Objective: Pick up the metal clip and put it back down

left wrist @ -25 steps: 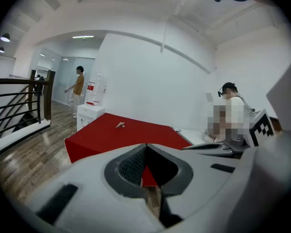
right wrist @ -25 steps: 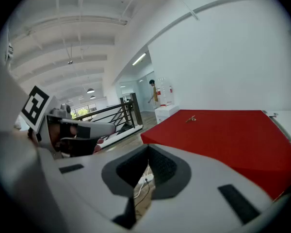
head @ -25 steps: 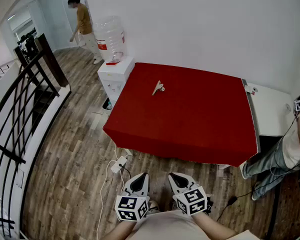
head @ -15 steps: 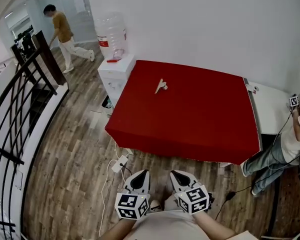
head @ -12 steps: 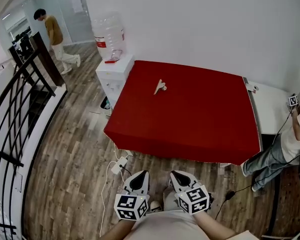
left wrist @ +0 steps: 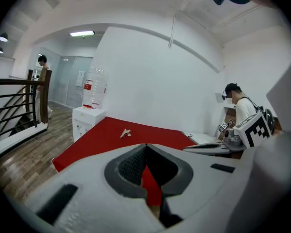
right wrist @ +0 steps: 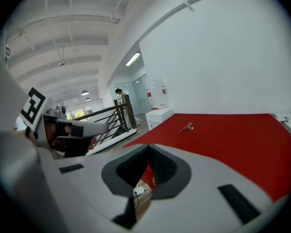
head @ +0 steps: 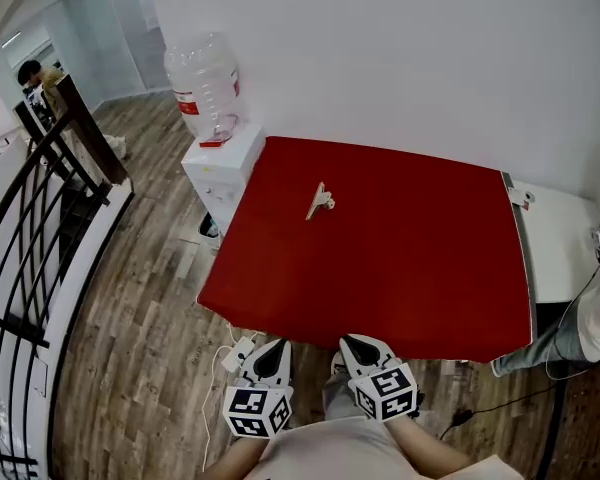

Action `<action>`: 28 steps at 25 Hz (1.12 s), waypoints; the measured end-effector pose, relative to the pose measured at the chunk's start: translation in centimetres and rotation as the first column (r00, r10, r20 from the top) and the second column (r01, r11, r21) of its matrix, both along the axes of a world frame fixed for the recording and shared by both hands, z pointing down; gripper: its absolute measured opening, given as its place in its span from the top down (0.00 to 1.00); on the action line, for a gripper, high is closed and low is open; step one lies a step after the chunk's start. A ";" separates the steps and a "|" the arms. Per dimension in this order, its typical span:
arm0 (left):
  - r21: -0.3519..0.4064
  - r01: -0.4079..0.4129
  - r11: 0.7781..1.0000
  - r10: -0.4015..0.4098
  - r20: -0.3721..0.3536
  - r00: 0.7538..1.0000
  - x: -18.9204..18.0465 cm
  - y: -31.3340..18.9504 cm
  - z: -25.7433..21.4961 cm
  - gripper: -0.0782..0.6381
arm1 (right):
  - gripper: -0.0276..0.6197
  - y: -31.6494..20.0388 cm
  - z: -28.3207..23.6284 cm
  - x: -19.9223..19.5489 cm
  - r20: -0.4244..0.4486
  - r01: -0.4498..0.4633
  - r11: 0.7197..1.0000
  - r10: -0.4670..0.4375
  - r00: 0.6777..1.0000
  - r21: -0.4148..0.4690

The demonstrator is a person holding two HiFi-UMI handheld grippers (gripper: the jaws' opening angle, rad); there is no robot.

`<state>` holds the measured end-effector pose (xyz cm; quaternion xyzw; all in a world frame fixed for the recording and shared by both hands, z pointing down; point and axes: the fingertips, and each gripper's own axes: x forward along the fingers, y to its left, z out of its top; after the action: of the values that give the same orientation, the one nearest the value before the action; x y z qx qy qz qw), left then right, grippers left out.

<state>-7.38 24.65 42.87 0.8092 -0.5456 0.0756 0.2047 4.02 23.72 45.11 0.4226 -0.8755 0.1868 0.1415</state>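
The metal clip (head: 319, 201) lies on the red table (head: 410, 268), in its far left part, well apart from both of your grippers. Nothing touches it. At the table's left far corner stands a white water dispenser (head: 220, 173) bearing a clear bottle (head: 202, 83); a dark railing (head: 30, 228) runs along the left. You hold the left gripper (head: 269, 349) and the right gripper (head: 360, 347) side by side just short of the table's near edge, over the wooden floor (head: 130, 328). Each has its jaws pressed together at the tips, with nothing between them.
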 end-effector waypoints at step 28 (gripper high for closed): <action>-0.002 -0.012 1.000 0.012 0.033 0.999 1.6 -24.6 -1.6 0.88 | 0.95 -23.8 -2.1 1.7 0.025 -0.027 1.000 0.027 0.999 0.003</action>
<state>-5.82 0.05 41.26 0.8108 -0.5441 0.0907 0.1959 5.71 -0.08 42.97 0.4323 -0.8717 0.1924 0.1273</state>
